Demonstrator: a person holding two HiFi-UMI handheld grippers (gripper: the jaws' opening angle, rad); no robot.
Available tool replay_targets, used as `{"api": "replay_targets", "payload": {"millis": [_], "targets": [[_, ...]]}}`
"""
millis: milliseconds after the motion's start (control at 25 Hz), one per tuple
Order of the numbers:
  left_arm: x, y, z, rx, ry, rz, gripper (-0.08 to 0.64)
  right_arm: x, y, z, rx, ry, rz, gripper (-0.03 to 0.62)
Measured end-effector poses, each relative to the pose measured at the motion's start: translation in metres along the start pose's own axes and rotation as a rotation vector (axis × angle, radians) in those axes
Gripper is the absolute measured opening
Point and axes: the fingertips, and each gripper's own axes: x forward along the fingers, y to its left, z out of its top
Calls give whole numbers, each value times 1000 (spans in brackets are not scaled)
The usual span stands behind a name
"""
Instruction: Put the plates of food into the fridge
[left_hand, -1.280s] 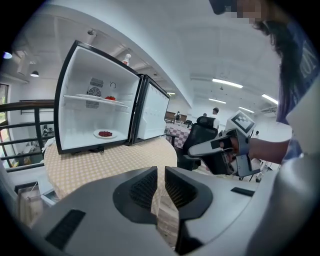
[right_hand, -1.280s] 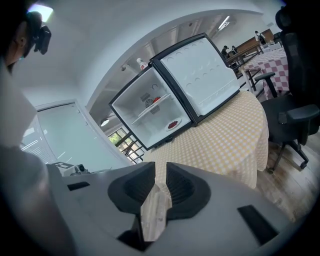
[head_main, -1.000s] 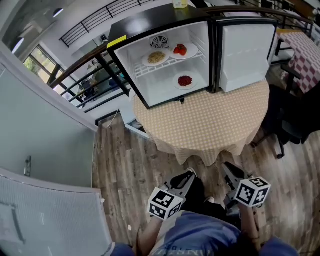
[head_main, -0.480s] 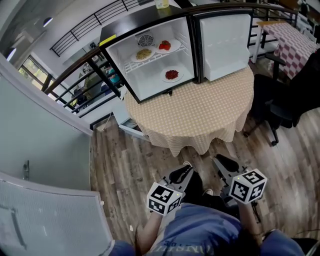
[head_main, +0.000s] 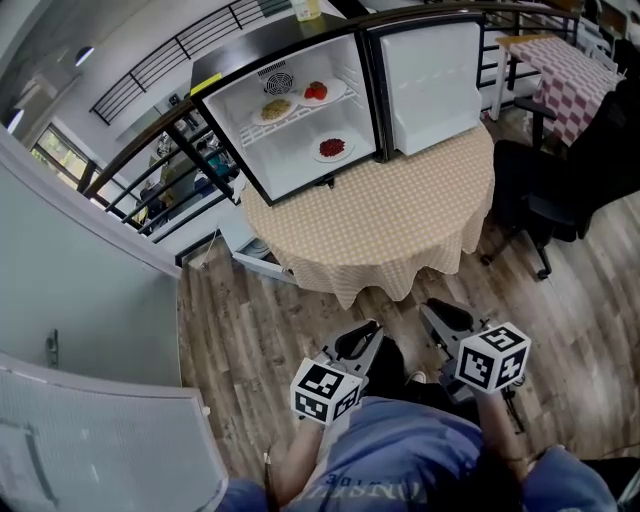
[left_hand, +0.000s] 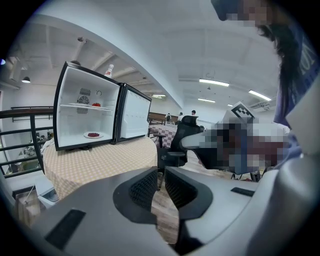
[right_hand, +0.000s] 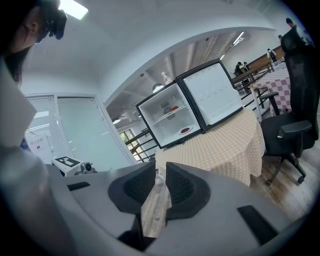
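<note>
Left gripper and right gripper: jaws slightly apart, nothing between them, both well back from the table. Fridge stands open on the table: two plates on the upper shelf, third plate on the fridge floor

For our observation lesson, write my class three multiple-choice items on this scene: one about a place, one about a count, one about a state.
1. Where does the fridge stand?
A) on the floor
B) on the round table
C) on a chair

2. How many plates of food are inside it?
A) three
B) one
C) five

3. How is the fridge door?
A) shut
B) taken off
C) swung open

Answers:
1 B, its base rests on the tabletop.
2 A, two sit above and one below.
3 C, the head view shows the whole inside, with the door standing beside it.
</note>
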Motion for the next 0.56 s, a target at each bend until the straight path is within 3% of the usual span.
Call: {"api": "replay_targets", "payload": {"millis": [560], "targets": [[-23, 20, -1, -1, -19, 67, 41, 26, 29, -8, -61, 65, 65, 77]]}}
